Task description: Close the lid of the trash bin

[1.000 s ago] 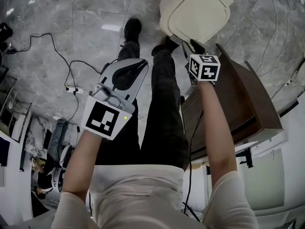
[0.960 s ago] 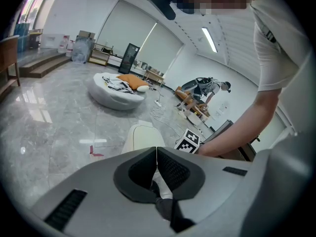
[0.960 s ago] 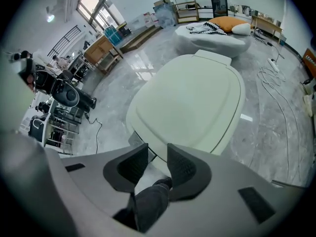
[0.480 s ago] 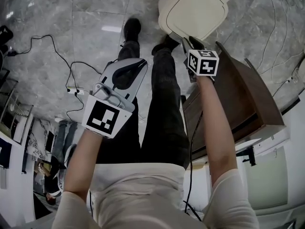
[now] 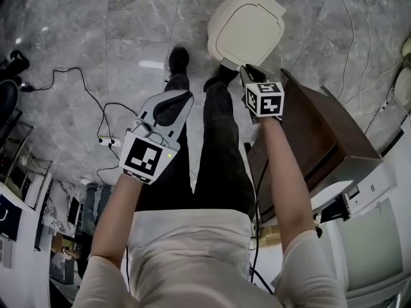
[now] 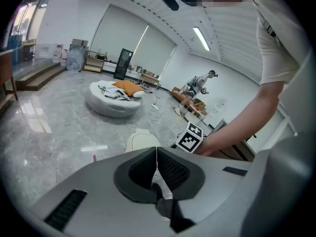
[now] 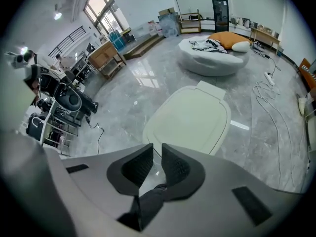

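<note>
I am holding my left gripper (image 6: 157, 152) over my leg, its fingers pressed together on nothing. My right gripper (image 7: 157, 152) has just been narrowing its fingers to a slim, empty gap, hovering near the bin (image 7: 190, 120), which is sitting on the floor with its lid down, beside a cabinet (image 5: 321, 133).
</note>
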{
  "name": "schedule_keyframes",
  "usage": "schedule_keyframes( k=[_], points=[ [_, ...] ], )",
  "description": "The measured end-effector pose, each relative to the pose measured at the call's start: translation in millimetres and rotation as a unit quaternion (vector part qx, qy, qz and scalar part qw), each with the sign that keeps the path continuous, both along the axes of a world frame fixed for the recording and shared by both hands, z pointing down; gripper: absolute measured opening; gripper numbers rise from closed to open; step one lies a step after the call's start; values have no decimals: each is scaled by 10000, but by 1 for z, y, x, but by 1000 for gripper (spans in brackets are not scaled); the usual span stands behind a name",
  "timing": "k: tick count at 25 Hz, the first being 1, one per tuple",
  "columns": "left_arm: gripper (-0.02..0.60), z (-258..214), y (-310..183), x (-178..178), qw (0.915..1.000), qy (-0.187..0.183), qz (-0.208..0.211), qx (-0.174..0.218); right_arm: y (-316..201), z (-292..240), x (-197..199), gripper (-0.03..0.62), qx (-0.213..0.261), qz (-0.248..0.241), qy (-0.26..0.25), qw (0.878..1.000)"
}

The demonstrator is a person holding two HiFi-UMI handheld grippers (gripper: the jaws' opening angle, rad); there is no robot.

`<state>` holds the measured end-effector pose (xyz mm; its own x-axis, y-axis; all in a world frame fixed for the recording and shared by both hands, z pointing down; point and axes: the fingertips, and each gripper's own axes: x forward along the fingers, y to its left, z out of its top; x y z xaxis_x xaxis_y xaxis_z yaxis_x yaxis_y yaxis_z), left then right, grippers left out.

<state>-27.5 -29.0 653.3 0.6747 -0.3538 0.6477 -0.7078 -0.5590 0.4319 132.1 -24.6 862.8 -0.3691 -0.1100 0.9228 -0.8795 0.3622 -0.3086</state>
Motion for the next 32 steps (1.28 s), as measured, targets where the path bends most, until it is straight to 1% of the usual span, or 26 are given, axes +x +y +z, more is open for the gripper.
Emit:
schedule_keyframes(
  k=[5,11,15,23,28,32],
  points=[
    [18,-31,-9,-3,9998,-16,72,197,-9,-41,3,58,225,55,42,9997],
    [18,-75,-11,-7,9995,34,98,313,-13,-100,4,44,503,62,60,9987],
    [18,-98,-10,-13,9993,76,158,340,-15,-134,4,38,665,191,100,9976],
    [18,-143,-11,-26,9970,113,527,560,-17,-208,7,32,1061,606,140,9924],
    [18,-165,-22,-34,9937,140,814,756,-21,-252,11,31,1410,957,166,9852],
    [18,-185,-29,-34,9907,221,1015,877,-18,-289,15,31,1671,1127,193,9793]
  ],
)
